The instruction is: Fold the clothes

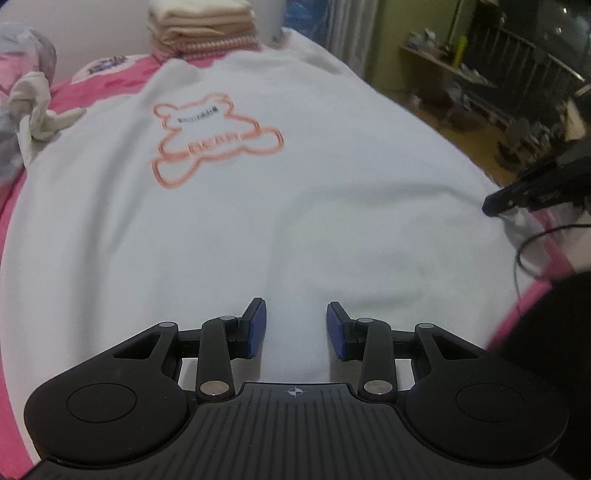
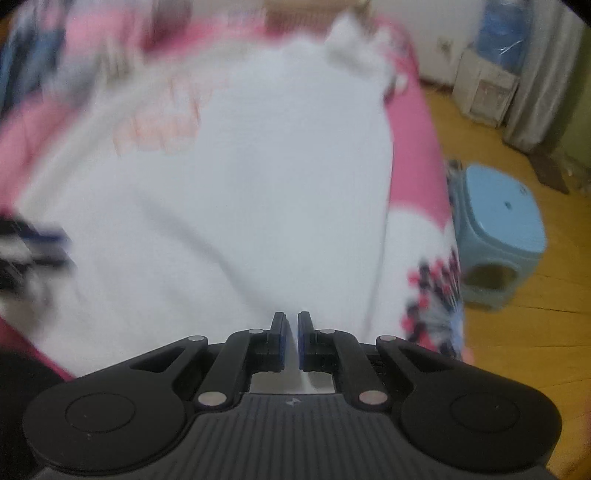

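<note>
White garment (image 1: pixel 295 206) spreads beyond parted left fingers (image 1: pixel 257 328).

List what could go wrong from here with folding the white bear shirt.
1. The right gripper pinches only a thin ridge of the white shirt; it may slip out when lifted.
2. The left gripper is open, so a one-sided lift may skew the fold.
3. The shirt's far edge lies close to the folded stack and might drag on it.
</note>
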Demonstrator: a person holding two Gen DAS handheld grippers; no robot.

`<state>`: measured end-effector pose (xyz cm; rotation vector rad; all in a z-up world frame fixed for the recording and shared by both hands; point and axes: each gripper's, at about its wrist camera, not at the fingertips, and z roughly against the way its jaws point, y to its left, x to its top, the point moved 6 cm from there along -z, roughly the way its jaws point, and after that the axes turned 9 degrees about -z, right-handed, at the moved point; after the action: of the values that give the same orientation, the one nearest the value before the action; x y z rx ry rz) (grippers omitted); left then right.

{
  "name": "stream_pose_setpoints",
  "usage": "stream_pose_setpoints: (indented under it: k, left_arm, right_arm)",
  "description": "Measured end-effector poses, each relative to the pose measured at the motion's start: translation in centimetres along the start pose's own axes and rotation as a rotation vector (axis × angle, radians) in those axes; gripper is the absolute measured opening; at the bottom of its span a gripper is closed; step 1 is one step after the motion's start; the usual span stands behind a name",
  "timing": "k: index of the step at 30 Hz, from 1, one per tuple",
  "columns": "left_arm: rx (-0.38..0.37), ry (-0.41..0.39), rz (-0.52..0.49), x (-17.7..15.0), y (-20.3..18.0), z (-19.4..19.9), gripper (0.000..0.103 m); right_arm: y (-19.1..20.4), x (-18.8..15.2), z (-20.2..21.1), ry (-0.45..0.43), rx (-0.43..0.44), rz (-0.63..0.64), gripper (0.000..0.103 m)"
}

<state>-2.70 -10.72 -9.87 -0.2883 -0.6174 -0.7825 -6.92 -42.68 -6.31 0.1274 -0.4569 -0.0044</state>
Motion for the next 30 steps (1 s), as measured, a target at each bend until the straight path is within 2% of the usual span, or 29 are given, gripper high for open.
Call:
stream_pose_setpoints:
  k: [5, 6, 8, 10, 12, 14, 16, 18, 20, 22, 25, 26, 28, 30]
  left_arm:
    - [-0.068, 0.044, -0.008, -3.2, 0.4, 2.1, 0.036]
    - [-0.074, 0.053, -0.012, -3.6, 0.6, 2.6, 0.036]
    - [-0.074, 0.065, -0.019, -4.0, 1.1, 3.4, 0.036]
    - [-0.05, 0.064, -0.021, -4.1, 1.7, 4.2, 0.036]
    - [-0.013, 0.049, -0.018, -3.9, 2.5, 5.0, 0.036]
    - [0.019, 0.029, 0.003, -3.7, 3.4, 5.7, 0.036]
    - [0.045, 0.008, 0.043, -3.4, 4.5, 6.3, 0.036]
    - [0.066, -0.015, 0.085, -3.3, 5.5, 6.9, 0.036]
    - [0.083, -0.036, 0.128, -3.1, 6.5, 7.3, 0.036]
    - [0.089, -0.054, 0.171, -2.9, 7.5, 7.6, 0.036]
    - [0.087, -0.061, 0.214, -2.9, 8.8, 7.5, 0.036]
    - [0.085, -0.061, 0.222, -2.9, 9.1, 7.4, 0.036]
    - [0.083, -0.06, 0.236, -2.9, 9.8, 7.0, 0.036]
    - [0.087, -0.052, 0.241, -3.0, 10.2, 6.3, 0.036]
  right_arm:
    - [-2.2, -2.9, 1.9, 0.054, -0.024, -0.042, 0.007]
    - [-2.7, -3.4, 2.5, 0.064, -0.059, -0.039, 0.007]
    - [-3.3, -4.1, 3.9, 0.076, -0.183, 0.007, 0.007]
    - [-2.9, -3.0, 6.5, -0.043, -0.252, 0.047, 0.008]
    - [-1.5, -0.8, 9.8, -0.224, -0.301, 0.077, 0.01]
    - [1.1, 2.0, 13.4, -0.416, -0.293, 0.098, 0.016]
    - [4.3, 4.4, 16.5, -0.573, -0.225, 0.111, 0.022]
    - [7.6, 6.5, 19.0, -0.693, -0.118, 0.126, 0.025]
    - [10.9, 8.2, 20.7, -0.77, 0.027, 0.103, 0.03]
    - [13.7, 10.0, 21.6, -0.811, 0.208, 0.058, 0.031]
    - [16.5, 11.7, 21.8, -0.811, 0.464, -0.047, 0.032]
    - [17.0, 12.3, 21.5, -0.79, 0.552, -0.105, 0.039]
    - [17.2, 13.4, 19.7, -0.688, 0.72, -0.274, 0.044]
    - [17.2, 14.1, 17.0, -0.555, 0.82, -0.413, 0.044]
